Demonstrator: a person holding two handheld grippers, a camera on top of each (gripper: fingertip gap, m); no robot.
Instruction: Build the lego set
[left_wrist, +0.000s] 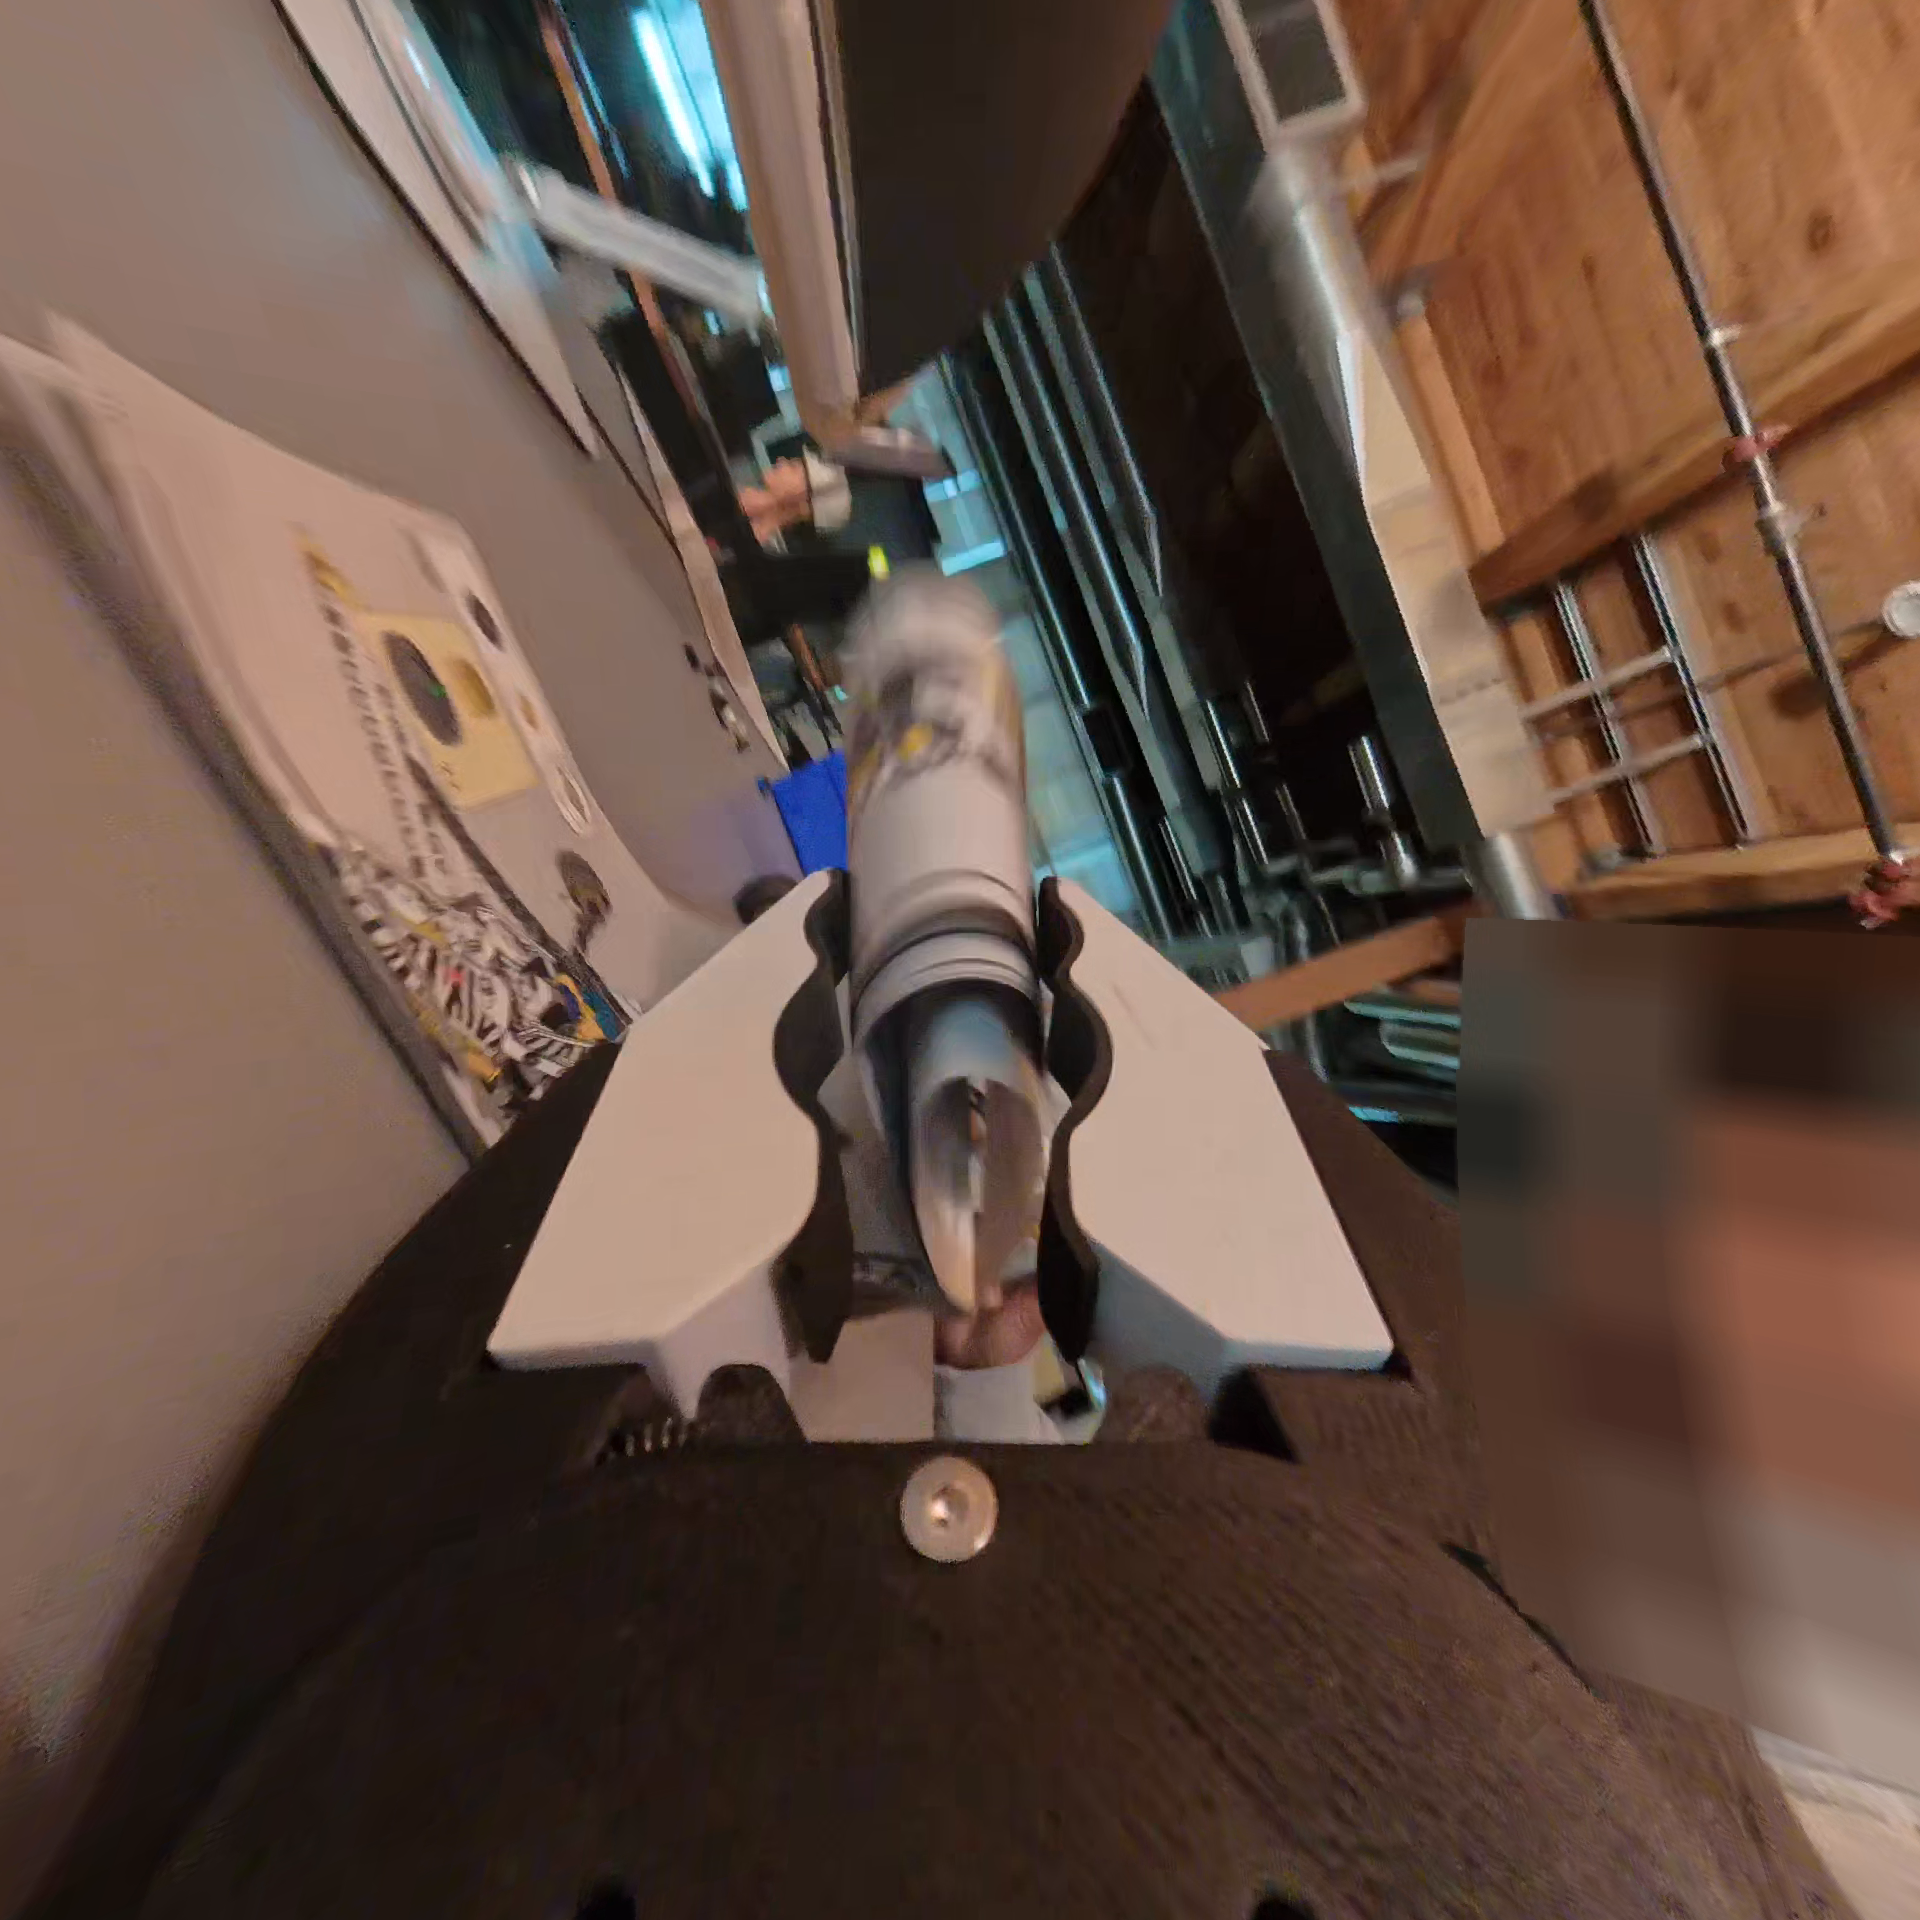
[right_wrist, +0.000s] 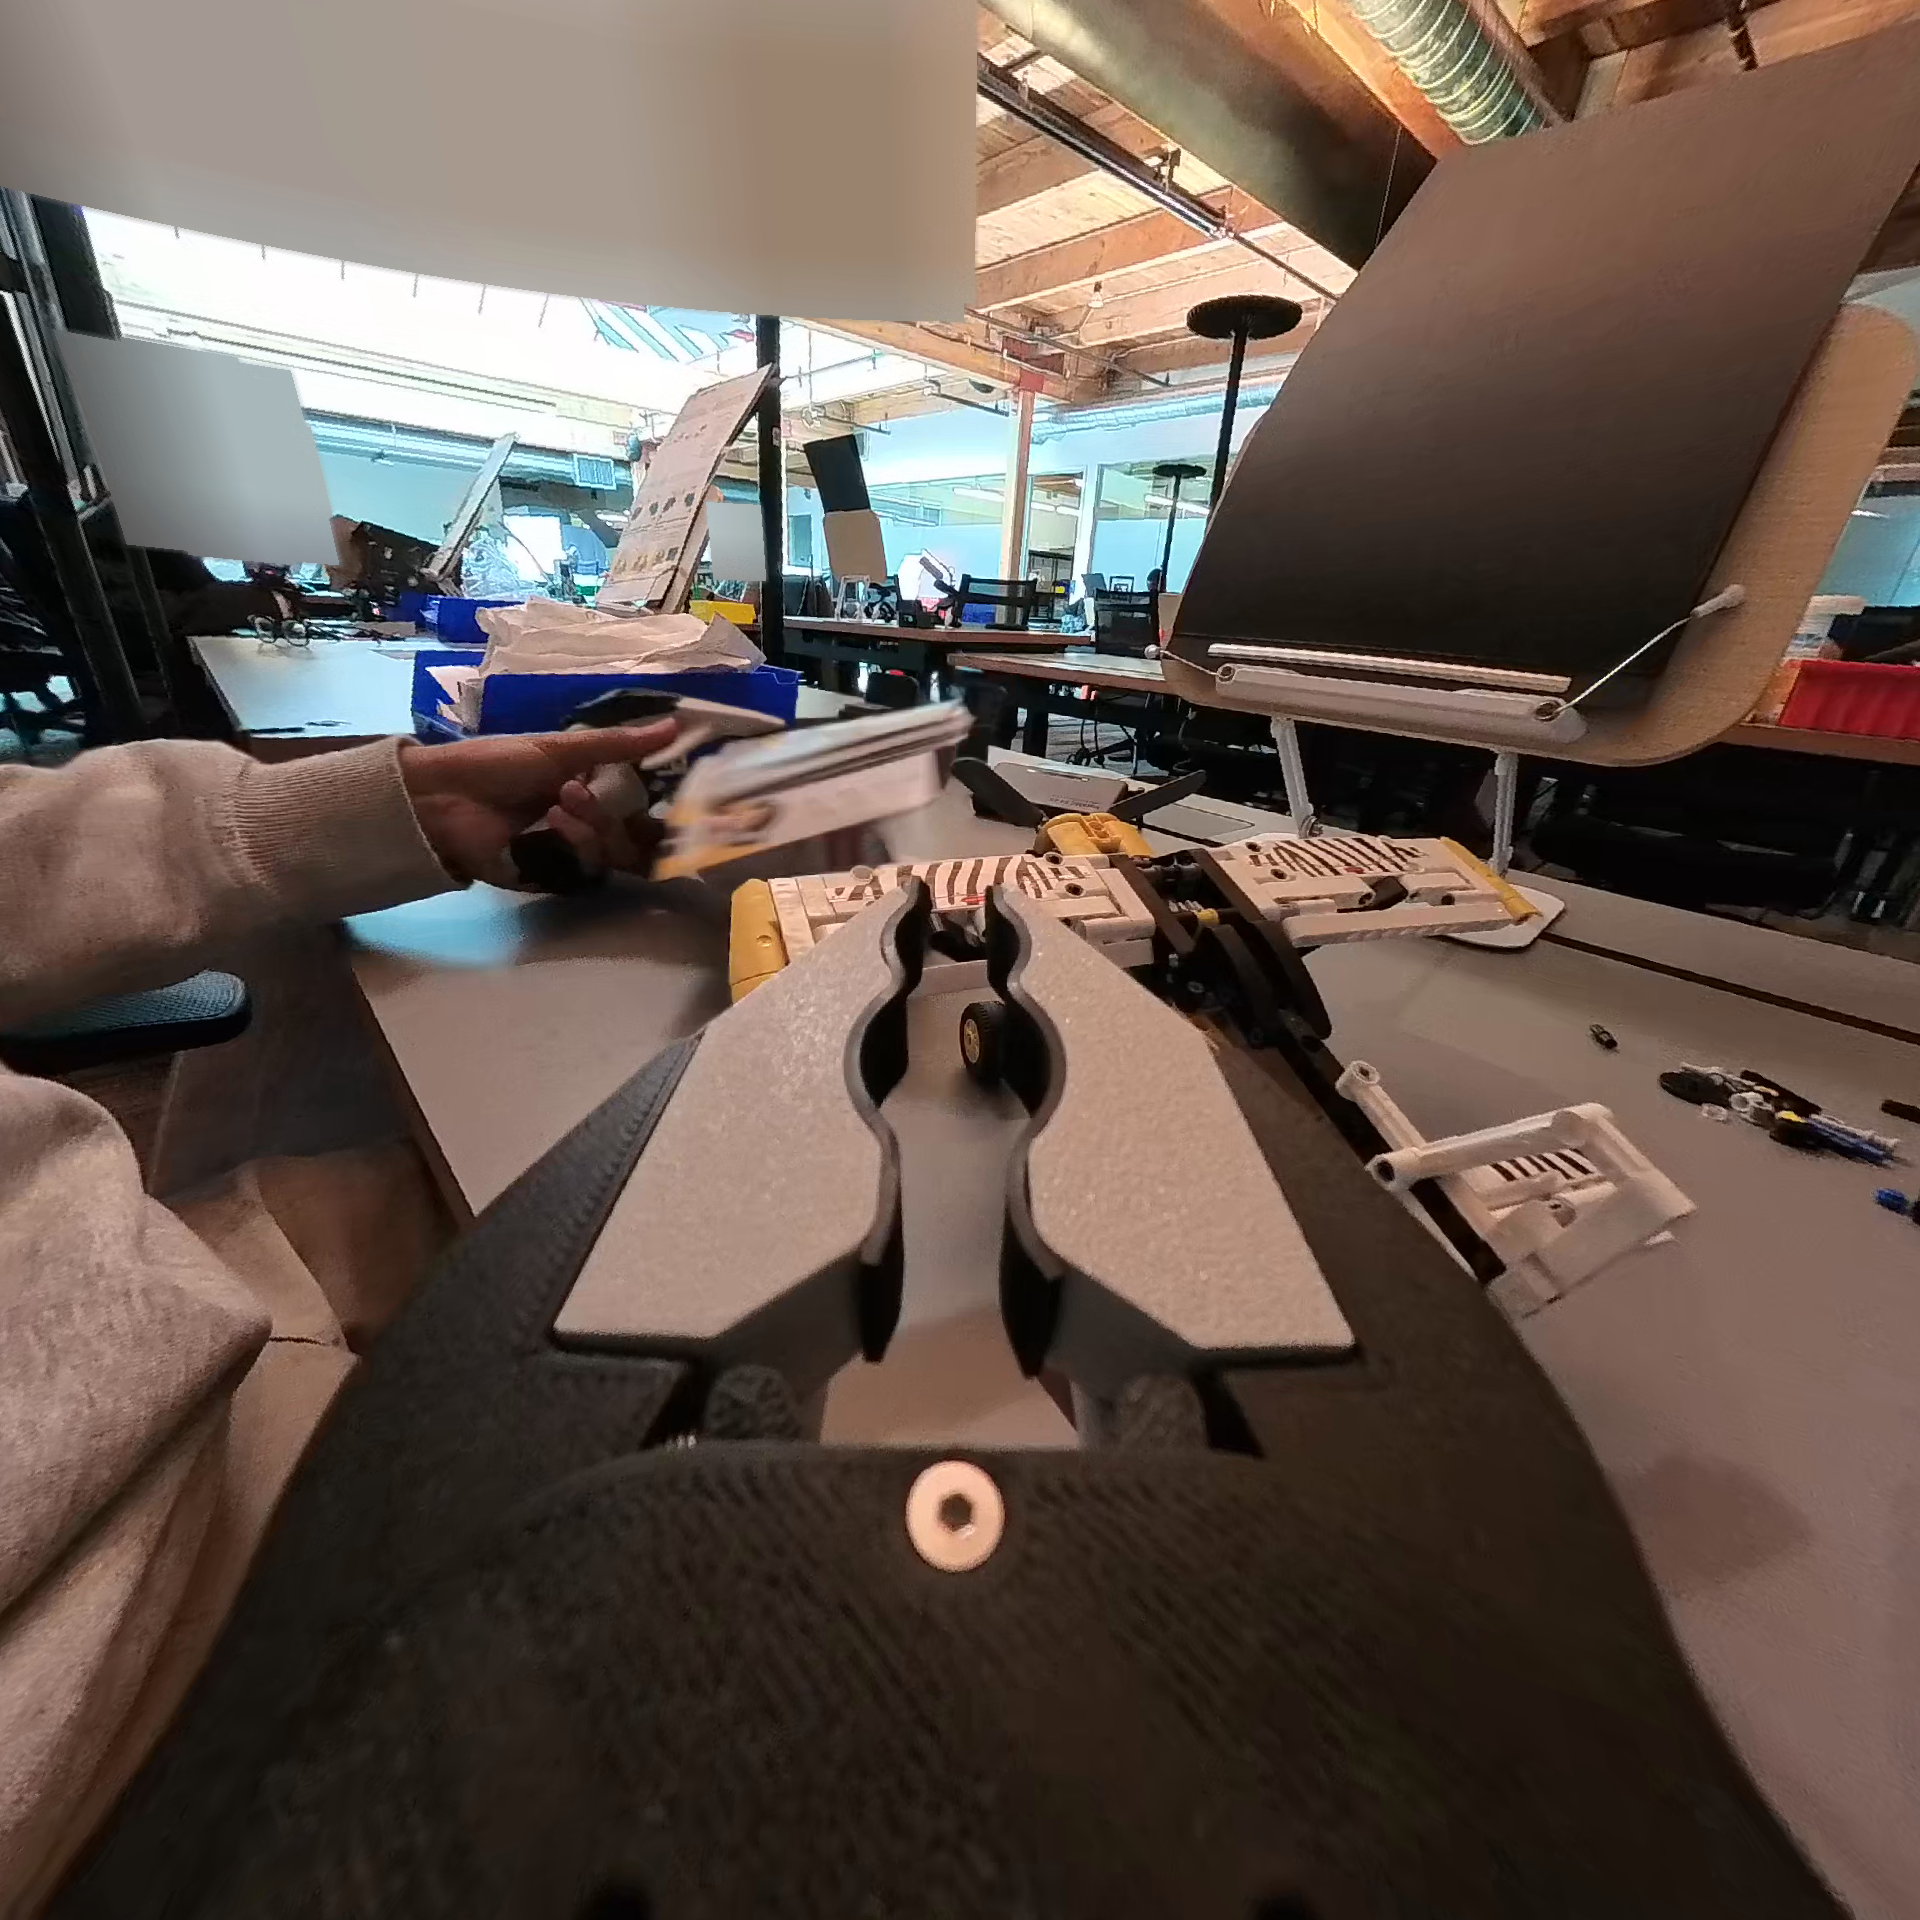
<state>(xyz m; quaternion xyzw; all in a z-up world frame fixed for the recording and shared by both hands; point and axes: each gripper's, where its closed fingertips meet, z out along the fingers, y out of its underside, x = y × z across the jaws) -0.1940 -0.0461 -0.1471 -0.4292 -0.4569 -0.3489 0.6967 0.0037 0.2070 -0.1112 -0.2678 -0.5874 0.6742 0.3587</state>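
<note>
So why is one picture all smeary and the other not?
Left wrist view: the booklet clamped in the left gripper and the room behind smear from motion. Right wrist view: mostly sharp, the model crisp, only that booklet and the hand blur; wide lens bends edges in both.

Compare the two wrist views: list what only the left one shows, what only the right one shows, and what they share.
Only the left wrist view: the left gripper seen close up, shut on a rolled instruction booklet, with another printed sheet lying on the grey surface to its left.

Only the right wrist view: the right gripper, open and empty, above the zebra-striped lego plane; a small wheel; loose pieces; a book stand; a blue bin.

Both: the rolled booklet, which the right wrist view shows blurred in the far gripper, and the grey table.
</note>
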